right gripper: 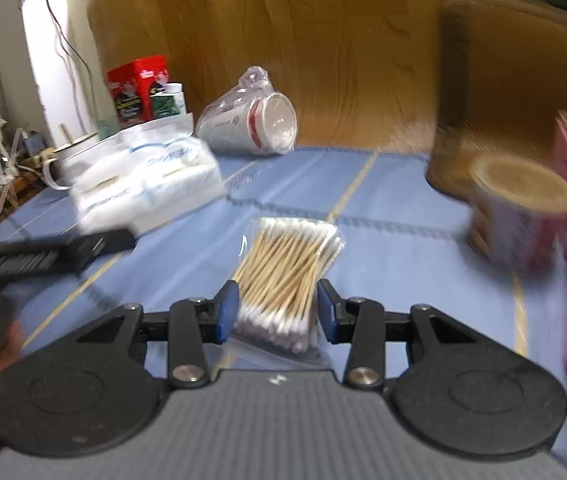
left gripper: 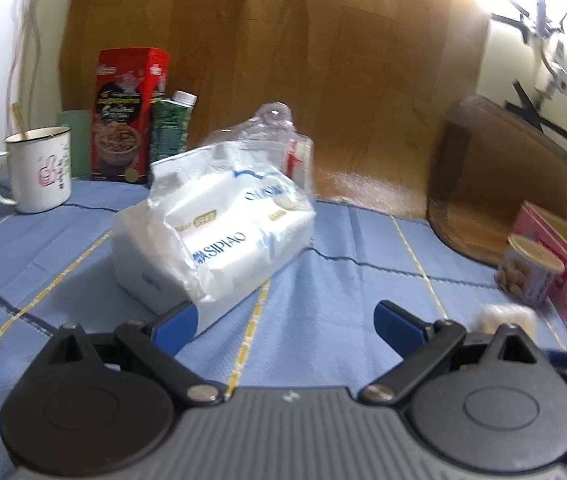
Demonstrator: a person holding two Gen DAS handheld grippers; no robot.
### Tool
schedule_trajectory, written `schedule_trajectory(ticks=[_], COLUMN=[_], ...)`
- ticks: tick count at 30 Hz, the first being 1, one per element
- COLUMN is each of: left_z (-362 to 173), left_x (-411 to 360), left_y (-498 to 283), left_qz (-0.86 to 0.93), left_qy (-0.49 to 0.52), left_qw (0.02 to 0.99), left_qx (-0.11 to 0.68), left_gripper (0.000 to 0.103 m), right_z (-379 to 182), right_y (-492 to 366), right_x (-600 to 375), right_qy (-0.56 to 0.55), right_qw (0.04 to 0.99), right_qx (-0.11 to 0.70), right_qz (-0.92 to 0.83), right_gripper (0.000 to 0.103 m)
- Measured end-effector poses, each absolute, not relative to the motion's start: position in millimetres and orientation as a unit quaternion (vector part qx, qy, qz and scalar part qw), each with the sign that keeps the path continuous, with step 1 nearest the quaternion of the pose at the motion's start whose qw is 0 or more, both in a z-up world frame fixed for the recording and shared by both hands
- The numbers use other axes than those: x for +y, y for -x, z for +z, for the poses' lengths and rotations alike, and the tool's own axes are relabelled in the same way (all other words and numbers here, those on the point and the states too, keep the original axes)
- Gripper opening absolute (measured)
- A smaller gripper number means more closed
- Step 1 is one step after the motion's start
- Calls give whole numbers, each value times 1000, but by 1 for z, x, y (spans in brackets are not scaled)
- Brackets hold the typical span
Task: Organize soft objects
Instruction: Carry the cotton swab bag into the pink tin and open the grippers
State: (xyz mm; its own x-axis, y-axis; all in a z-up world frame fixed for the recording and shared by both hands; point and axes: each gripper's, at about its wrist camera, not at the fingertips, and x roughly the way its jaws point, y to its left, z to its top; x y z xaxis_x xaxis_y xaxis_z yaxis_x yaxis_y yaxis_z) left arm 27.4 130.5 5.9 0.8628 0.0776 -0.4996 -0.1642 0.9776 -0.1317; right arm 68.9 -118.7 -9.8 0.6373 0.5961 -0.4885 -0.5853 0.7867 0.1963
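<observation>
text: "SIPIAO" | on: tissue pack [left gripper: 219, 236] wrapper | other print: unreadable

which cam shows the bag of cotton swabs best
The right wrist view. The bag of cotton swabs lies centred between the right tool's blue fingers, sticks and white tips clear. The left wrist view shows only a blurred pale scrap at its lower right, perhaps the bag.

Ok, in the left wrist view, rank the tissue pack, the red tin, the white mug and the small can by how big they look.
Largest to smallest as they appear:
1. tissue pack, nearest the camera, which inflates it
2. red tin
3. white mug
4. small can
The mug and the can look close in size; treat that order as unsure.
</observation>
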Motion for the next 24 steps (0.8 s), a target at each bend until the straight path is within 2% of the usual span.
schedule_trajectory(ticks=[6, 7, 8, 10, 12, 16, 20, 21, 22, 23, 24], left_z=[7, 7, 8, 11, 12, 14, 4, 3, 4, 5, 8], left_x=[85, 76, 66, 48, 33, 15, 4, -1, -6, -10, -12], left_y=[-23, -22, -21, -19, -17, -17, -22, -19, -18, -18, -18], left_qz=[-10, -35, -60, -107, -142, -184, -202, -199, -204, -221, -230], left_qy=[47, 50, 51, 52, 53, 62, 69, 62, 52, 55, 59], left_qw=[959, 956, 952, 942, 931, 915, 897, 902, 902, 895, 892], left_qx=[280, 288, 297, 315, 331, 355, 388, 379, 377, 383, 386], left_gripper=[94, 92, 87, 80, 75, 75, 63, 60, 55, 38, 36], right_z=[-20, -22, -23, -23, -24, -27, -33, -36, -40, -42, -43], right_y=[-24, -21, -16, -5, 3, 13, 9, 6, 3, 5, 5], right_x=[-179, -185, -191, -199, -202, -195, -192, -192, -190, -190, -189], right_qy=[-55, -62, -68, -71, -55, 7, 35, 37, 42, 49, 58], right_qw=[913, 916, 918, 921, 924, 926, 925, 921, 918, 921, 923], right_qx=[282, 278, 273, 258, 246, 222, 222, 229, 237, 227, 223], right_qz=[290, 283, 281, 283, 288, 305, 306, 313, 315, 312, 309], right_gripper=[48, 55, 67, 72, 72, 72, 70, 68, 55, 49, 46])
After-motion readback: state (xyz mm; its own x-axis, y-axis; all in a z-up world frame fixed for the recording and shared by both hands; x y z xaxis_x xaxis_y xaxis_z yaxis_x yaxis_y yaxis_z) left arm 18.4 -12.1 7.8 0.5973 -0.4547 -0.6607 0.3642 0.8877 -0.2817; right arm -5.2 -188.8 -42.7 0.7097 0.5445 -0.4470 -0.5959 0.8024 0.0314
